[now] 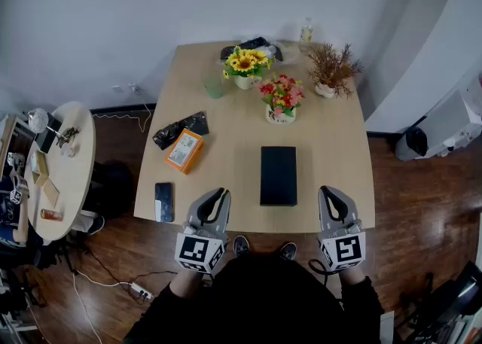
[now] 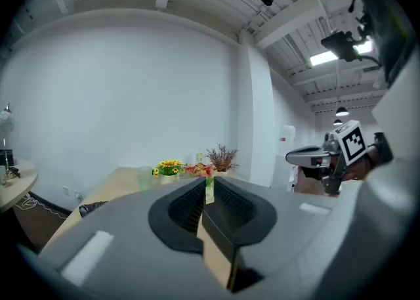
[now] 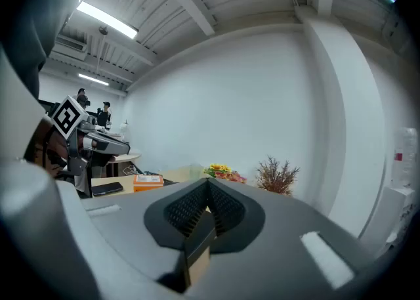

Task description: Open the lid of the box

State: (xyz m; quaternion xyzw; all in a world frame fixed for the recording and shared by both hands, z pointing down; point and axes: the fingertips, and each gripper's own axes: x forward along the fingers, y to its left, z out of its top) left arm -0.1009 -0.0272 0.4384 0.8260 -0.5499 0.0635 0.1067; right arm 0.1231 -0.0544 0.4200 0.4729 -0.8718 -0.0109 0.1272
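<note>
A flat black box (image 1: 278,175) lies lid-down-shut on the tan table (image 1: 339,154), near its front edge and between my two grippers. My left gripper (image 1: 221,195) hovers at the table's front edge, just left of the box, jaws shut with nothing in them (image 2: 209,186). To the box's right my right gripper (image 1: 329,191) is held at the same edge, also shut and empty (image 3: 209,201). Neither touches the box. Both gripper views point level across the table, so the box is hidden in them.
An orange box (image 1: 185,150), a black phone (image 1: 163,201) and a crumpled black bag (image 1: 181,129) lie on the table's left. Sunflowers (image 1: 247,64), pink flowers (image 1: 282,98), a dried plant (image 1: 331,70), a green cup (image 1: 214,86) stand behind. A round side table (image 1: 64,169) stands left.
</note>
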